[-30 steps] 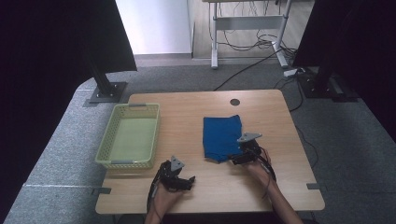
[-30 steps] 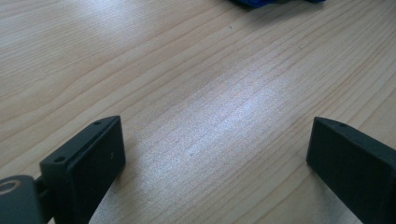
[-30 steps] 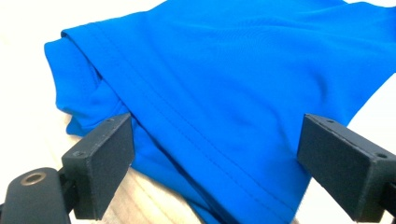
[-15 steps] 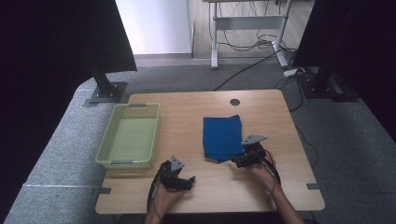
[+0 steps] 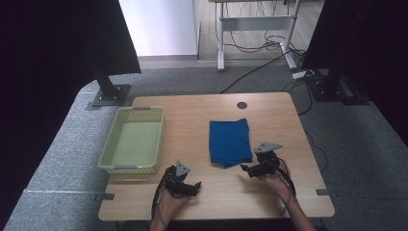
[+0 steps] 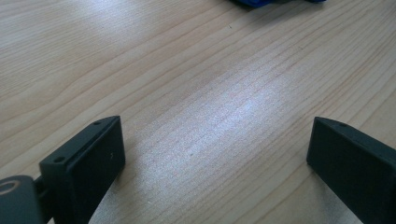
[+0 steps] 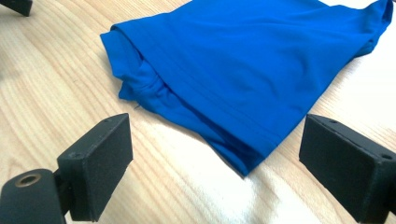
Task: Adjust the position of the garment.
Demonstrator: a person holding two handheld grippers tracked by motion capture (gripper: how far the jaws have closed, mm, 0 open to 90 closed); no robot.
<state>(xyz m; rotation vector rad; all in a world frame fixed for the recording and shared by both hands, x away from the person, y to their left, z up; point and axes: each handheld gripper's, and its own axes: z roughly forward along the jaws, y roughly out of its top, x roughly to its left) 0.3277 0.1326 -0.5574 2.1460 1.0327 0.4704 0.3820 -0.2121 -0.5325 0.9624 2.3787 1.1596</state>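
Observation:
A folded blue cloth [image 5: 230, 142] lies flat on the wooden table [image 5: 269, 115], right of centre. My right gripper [image 5: 246, 169] rests just off the cloth's near right corner, open, its jaws wide apart with that corner of the blue cloth [image 7: 243, 70] lying just ahead of the gap. My left gripper [image 5: 195, 186] sits near the table's front edge, left of centre, open over bare wood [image 6: 210, 107]. A sliver of the blue cloth [image 6: 261, 2] shows at the top of the left gripper view. Nothing is held.
A pale green mesh basket [image 5: 107, 155] stands empty on the table's left side. A round cable hole [image 5: 242, 105] is at the back edge. Dark stands [image 5: 108, 89] and cables lie on the floor beyond the table.
My right gripper has drifted slightly toward the near edge, away from the cloth's corner. The left gripper has stayed put.

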